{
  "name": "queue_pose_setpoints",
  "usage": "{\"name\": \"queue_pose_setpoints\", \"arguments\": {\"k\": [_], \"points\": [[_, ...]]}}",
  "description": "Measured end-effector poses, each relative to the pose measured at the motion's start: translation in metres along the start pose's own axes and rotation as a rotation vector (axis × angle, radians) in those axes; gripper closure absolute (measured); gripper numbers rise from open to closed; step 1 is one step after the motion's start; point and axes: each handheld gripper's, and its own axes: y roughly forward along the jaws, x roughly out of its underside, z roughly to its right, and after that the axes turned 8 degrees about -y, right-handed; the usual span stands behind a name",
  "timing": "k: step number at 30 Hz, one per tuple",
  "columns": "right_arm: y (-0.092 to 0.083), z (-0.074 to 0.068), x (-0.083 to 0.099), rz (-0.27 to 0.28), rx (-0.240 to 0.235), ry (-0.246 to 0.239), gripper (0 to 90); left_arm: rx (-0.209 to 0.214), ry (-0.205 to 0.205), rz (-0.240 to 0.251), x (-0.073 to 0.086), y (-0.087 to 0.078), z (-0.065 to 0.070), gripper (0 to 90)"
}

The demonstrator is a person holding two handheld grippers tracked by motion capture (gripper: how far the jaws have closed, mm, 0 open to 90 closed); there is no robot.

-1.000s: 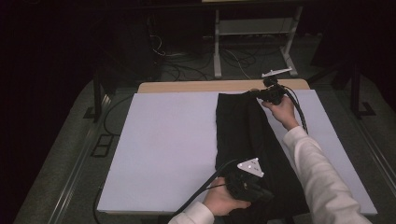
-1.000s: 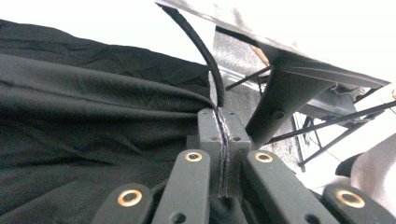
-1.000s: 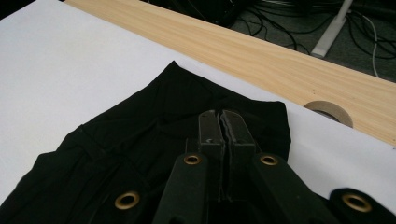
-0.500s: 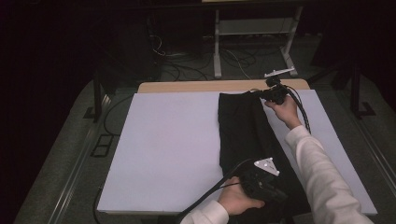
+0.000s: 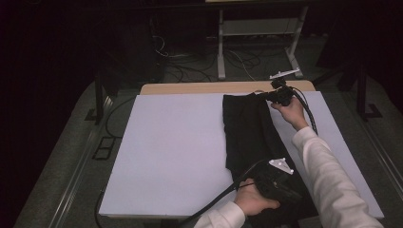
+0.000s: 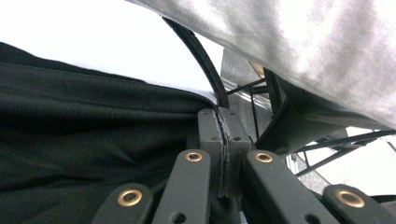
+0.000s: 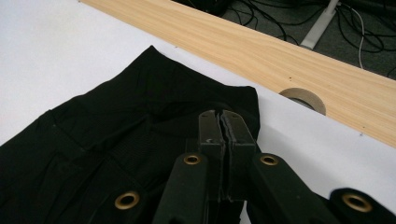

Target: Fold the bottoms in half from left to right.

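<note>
A black garment (image 5: 249, 128) lies lengthwise on the right half of a white-covered table (image 5: 176, 152). My right gripper (image 5: 263, 95) is at the garment's far end, jaws shut with the cloth's top edge pinched; in the right gripper view the closed jaws (image 7: 220, 119) rest on the black fabric (image 7: 116, 135). My left gripper (image 5: 297, 192) is at the near end, under the person's right forearm. In the left gripper view its jaws (image 6: 219, 121) are shut with a thin line of cloth between them, and the dark garment (image 6: 93, 140) bunches to the left.
A bare wooden strip (image 5: 199, 88) runs along the table's far edge, with a round cable hole (image 7: 302, 99) in it. Behind the table are cables and a white stand (image 5: 221, 47) on the floor. A white sleeve (image 6: 303, 42) crosses above the left gripper.
The left gripper has moved to the right along the near edge, dragging the garment's near end with it. The right gripper has stayed at the far end.
</note>
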Motion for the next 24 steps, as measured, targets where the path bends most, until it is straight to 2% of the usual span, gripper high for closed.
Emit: {"name": "queue_pose_setpoints", "arguments": {"k": [6, 11, 19, 24], "points": [[0.000, 0.001, 0.001, -0.008, 0.000, 0.002, 86.3, 0.000, -0.012, 0.002, 0.001, 0.007, -0.003, 88.4], [0.001, 0.000, -0.001, -0.010, 0.005, -0.012, 86.3, 0.008, -0.030, 0.002, -0.002, 0.014, -0.006, 88.3], [0.001, 0.001, -0.006, -0.021, 0.008, -0.038, 86.2, 0.019, -0.035, 0.014, -0.007, 0.023, -0.008, 88.3], [0.005, 0.002, -0.002, -0.053, 0.007, -0.038, 85.0, 0.007, -0.048, 0.022, -0.009, 0.029, -0.014, 88.1]]}}
